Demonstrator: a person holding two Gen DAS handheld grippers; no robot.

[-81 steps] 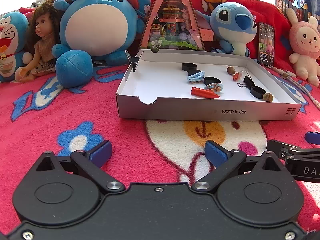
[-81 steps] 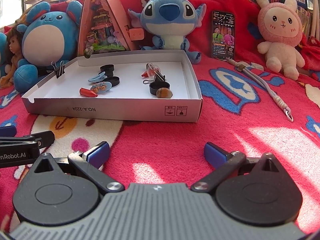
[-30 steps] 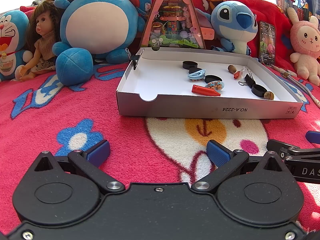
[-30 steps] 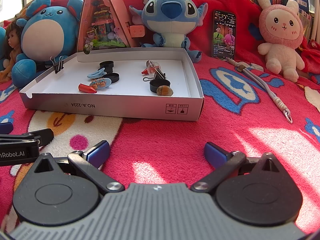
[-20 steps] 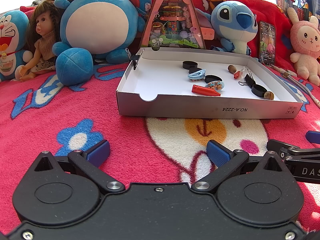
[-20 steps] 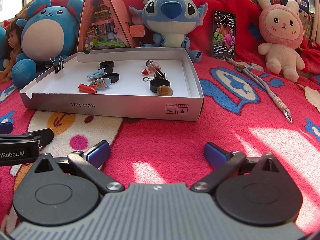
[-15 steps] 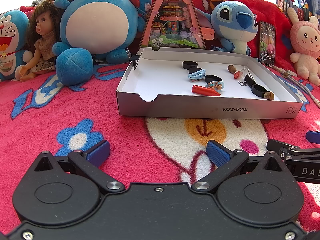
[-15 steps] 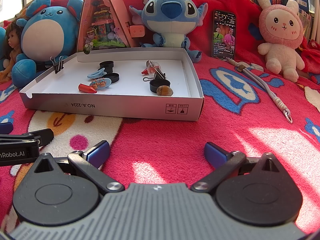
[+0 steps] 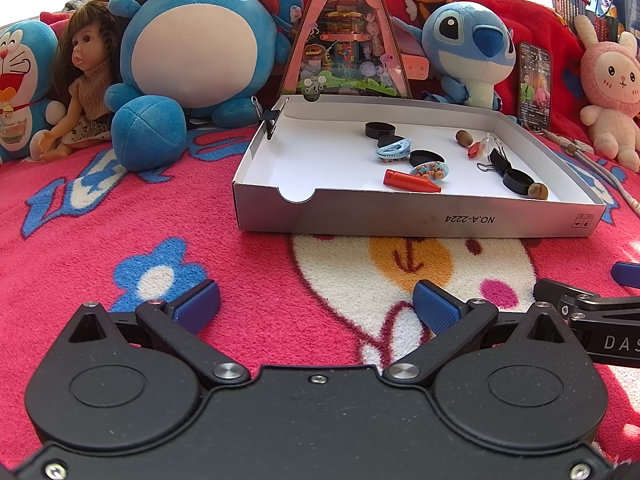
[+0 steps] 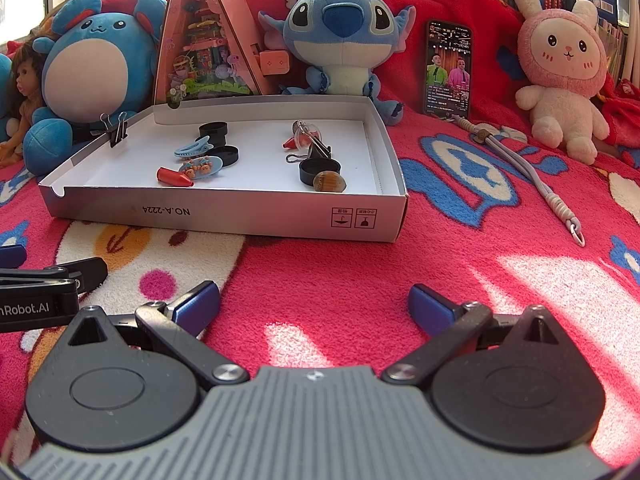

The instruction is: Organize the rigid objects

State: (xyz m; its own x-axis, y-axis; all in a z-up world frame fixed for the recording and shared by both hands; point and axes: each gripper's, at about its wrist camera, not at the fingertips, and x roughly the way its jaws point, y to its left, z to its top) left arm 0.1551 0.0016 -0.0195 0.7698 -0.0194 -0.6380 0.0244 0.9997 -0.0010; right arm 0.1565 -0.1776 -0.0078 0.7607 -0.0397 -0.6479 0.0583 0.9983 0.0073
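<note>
Left gripper [image 9: 316, 306]: jaws spread wide, nothing between them, low over the red blanket [image 9: 120, 240] at the bottom of its frame. Right gripper [image 10: 314, 306]: likewise spread and empty, low over the same blanket, with the left tool's tip showing at its frame's left edge.

White box [image 9: 420, 218], open-topped, sits on the blanket in mid-frame, well ahead of both tools. Inside lie a red cone [image 9: 410, 181], blue hair clip [image 9: 393, 148], patterned clip [image 9: 430, 169], black caps [image 9: 380, 129], a nut [image 10: 329, 181] touching one cap at the near right, and a binder clip [image 10: 314, 151]. Another binder clip [image 10: 116, 130] grips the box's left wall.

Plush toys [image 10: 340, 36], a doll [image 9: 86, 80] and a phone [image 10: 448, 70] line the upper frame behind the box.
</note>
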